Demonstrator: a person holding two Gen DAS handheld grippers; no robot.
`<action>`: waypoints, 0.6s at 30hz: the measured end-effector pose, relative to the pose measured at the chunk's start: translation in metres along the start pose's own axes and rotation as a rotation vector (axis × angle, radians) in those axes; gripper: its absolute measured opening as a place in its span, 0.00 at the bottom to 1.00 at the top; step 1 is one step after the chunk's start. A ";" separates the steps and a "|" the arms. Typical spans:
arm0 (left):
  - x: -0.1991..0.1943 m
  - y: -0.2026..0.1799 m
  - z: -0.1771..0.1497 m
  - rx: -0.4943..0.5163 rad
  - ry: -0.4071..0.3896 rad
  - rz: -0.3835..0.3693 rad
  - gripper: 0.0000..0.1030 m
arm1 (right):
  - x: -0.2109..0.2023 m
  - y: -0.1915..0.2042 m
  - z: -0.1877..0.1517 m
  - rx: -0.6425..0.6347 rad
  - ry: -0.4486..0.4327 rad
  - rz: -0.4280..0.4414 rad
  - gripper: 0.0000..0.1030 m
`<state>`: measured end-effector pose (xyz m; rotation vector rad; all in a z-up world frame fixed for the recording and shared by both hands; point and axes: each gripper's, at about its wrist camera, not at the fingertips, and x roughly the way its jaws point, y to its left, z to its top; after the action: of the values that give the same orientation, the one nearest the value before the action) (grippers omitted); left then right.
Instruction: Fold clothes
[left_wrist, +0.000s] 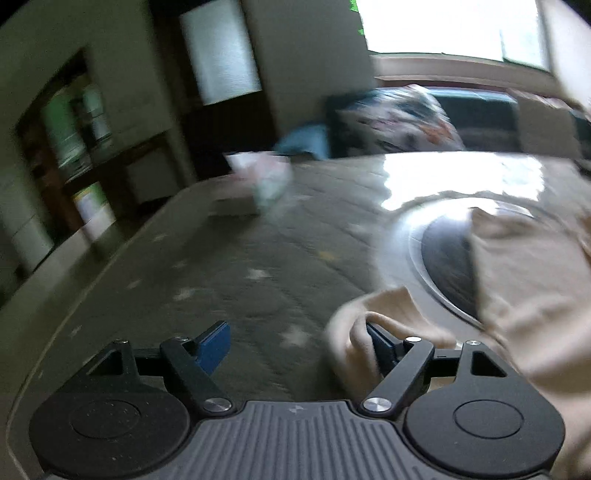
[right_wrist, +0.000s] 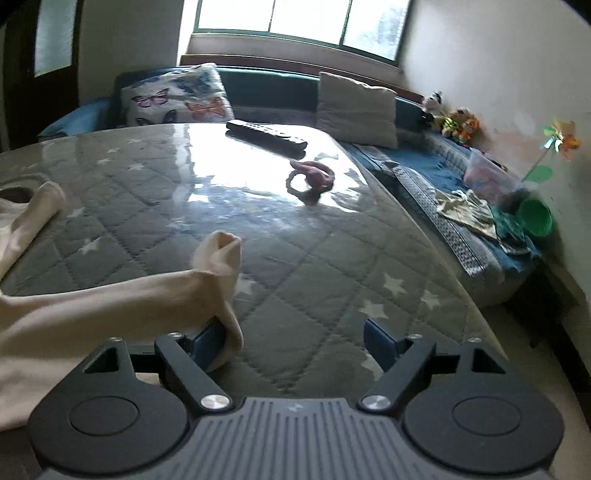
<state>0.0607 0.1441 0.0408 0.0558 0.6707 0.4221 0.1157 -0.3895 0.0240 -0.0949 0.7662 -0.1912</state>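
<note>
Left gripper (left_wrist: 297, 345) is spread wide, and the cream soft-knit garment (left_wrist: 517, 280) is bunched round its right finger only, draped over the grey star-quilted table cover (left_wrist: 236, 258). Right gripper (right_wrist: 295, 341) is also spread, cream cloth wrapped over its left finger, a sleeve end curling up. Bare quilt ahead runs to the pink ring-shaped toy (right_wrist: 312, 177) and black remote control (right_wrist: 266, 133).

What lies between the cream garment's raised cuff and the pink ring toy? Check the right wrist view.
Nothing: between the cuff and the pink ring toy, the right wrist view shows only bare glossy tabletop.
</note>
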 end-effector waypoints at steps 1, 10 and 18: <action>0.002 0.009 0.001 -0.038 0.009 0.025 0.79 | 0.001 -0.003 -0.001 0.012 0.000 -0.005 0.81; 0.011 0.068 -0.017 -0.192 0.098 0.175 0.80 | 0.002 -0.014 -0.005 0.058 -0.001 -0.023 0.84; 0.008 0.054 -0.014 -0.158 0.088 0.090 0.96 | -0.005 -0.001 0.000 0.034 -0.019 0.005 0.88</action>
<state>0.0380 0.1958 0.0347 -0.0835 0.7209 0.5654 0.1125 -0.3896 0.0274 -0.0626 0.7437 -0.1980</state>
